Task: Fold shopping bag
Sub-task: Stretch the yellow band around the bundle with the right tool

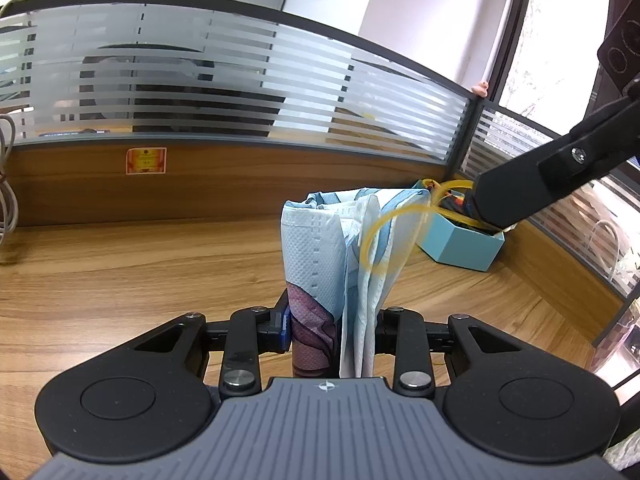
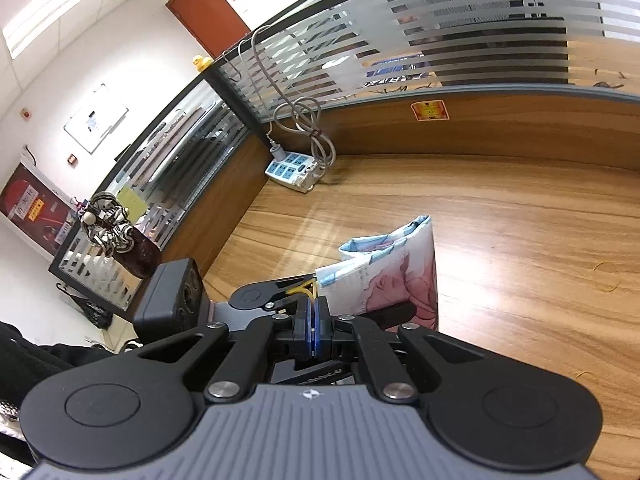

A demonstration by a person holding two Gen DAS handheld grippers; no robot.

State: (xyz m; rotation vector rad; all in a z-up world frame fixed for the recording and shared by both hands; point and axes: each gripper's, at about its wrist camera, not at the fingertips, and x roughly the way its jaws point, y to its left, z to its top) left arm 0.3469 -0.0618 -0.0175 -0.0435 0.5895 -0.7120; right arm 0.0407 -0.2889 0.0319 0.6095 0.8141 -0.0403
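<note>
Yellow rubber band [image 1: 384,236] pinched in my clenched right gripper [image 2: 314,320] should stretch wide over the folded shopping bag [image 1: 340,264], which my left gripper [image 1: 332,332] clamps upright above the wooden desk [image 1: 140,264], squeezing steadily.

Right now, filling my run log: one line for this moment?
left gripper: shut on folded bag | right gripper: shut on rubber band | bag held above desk
</note>
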